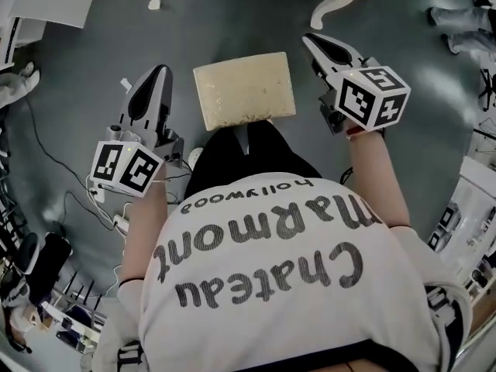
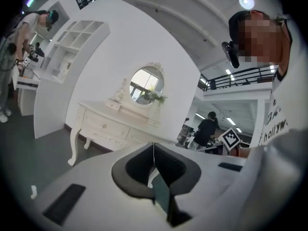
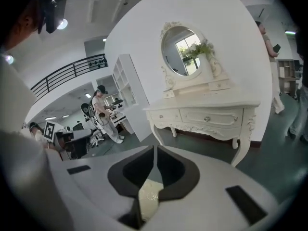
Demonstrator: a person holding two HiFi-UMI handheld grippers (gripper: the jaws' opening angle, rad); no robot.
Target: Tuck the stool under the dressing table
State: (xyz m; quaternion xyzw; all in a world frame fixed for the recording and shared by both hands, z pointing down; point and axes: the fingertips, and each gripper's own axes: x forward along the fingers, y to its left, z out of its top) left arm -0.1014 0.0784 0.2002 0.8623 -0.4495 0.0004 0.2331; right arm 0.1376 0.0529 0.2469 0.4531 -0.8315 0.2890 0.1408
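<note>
While both the left gripper (image 1: 157, 80) and the right gripper (image 1: 314, 43) hang shut and empty, the stool (image 1: 244, 89) stands on the floor (image 1: 248, 14) between them, long side crosswise, short of the dressing table (image 1: 335, 6) ahead, the right gripper seemingly nearer.

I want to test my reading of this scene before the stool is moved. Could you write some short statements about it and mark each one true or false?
1. The left gripper and the right gripper are both shut and empty. True.
2. The stool is already under the dressing table. False: it stands on the open floor in front of the table, between the two grippers.
3. The dressing table carries an oval mirror. True.
4. The left gripper holds the stool's seat. False: it is beside the seat, apart from it.
</note>
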